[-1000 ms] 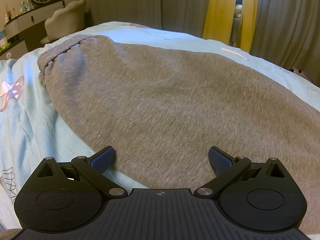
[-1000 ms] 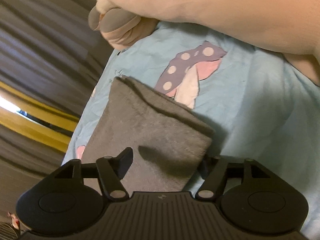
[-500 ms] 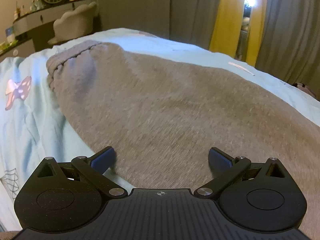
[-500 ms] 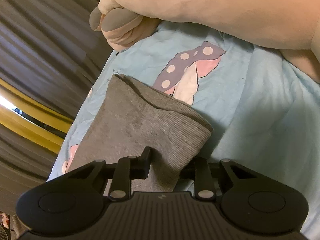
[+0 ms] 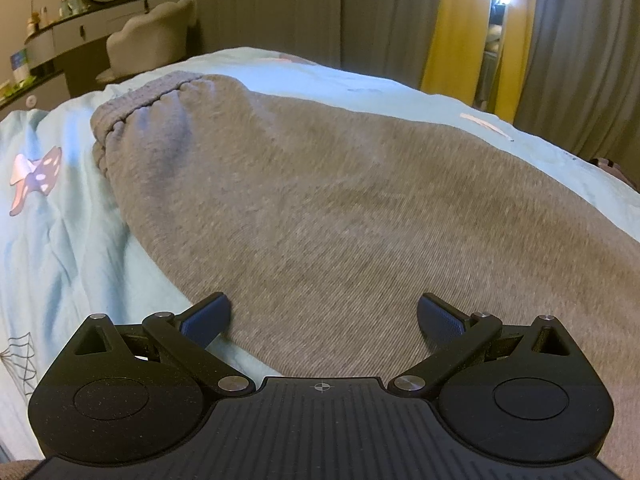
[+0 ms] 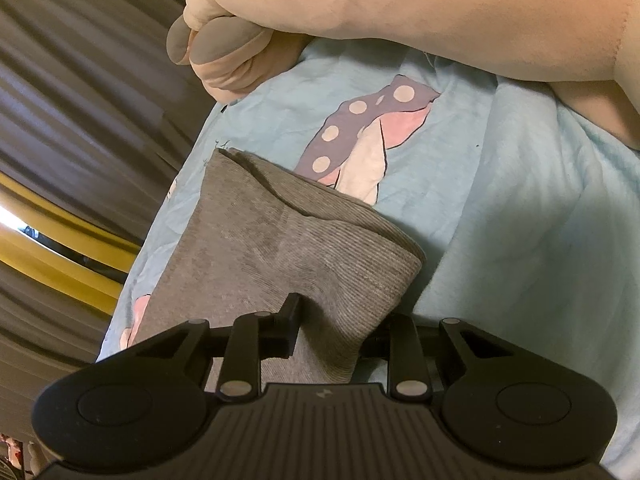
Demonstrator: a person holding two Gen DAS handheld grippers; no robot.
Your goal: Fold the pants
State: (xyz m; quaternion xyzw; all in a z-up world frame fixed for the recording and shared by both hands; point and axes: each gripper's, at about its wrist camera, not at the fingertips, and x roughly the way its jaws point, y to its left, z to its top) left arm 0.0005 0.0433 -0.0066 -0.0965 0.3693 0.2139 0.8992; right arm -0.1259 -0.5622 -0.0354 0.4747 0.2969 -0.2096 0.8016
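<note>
Right wrist view: the right gripper (image 6: 340, 320) is seen with its jaws drawn narrow onto the ribbed cuff (image 6: 352, 268) of the grey pants (image 6: 256, 252), the fabric bunched and pinched between them. The far pad is hidden behind the cloth, so full contact is presumed, not confirmed. In the left wrist view the left gripper (image 5: 322, 316) is held with jaws wide above the pants' near edge, nothing gripped.

Progress: the pants are laid out across the bed (image 5: 52, 264), waistband (image 5: 148, 100) at the far end. Legs appear already stacked, judging by the two layers at the cuff. The lengthwise fold is judged still to be made, with only one end taken up.

Surroundings: a mushroom print (image 6: 372, 148) lies just beyond the cuff; a person's gloved hand (image 6: 224, 52) and forearm cross above it. A dresser (image 5: 80, 36), chair (image 5: 152, 44) and yellow curtains (image 5: 456, 20) stand well apart. Nothing lies on the pants to obstruct folding.
</note>
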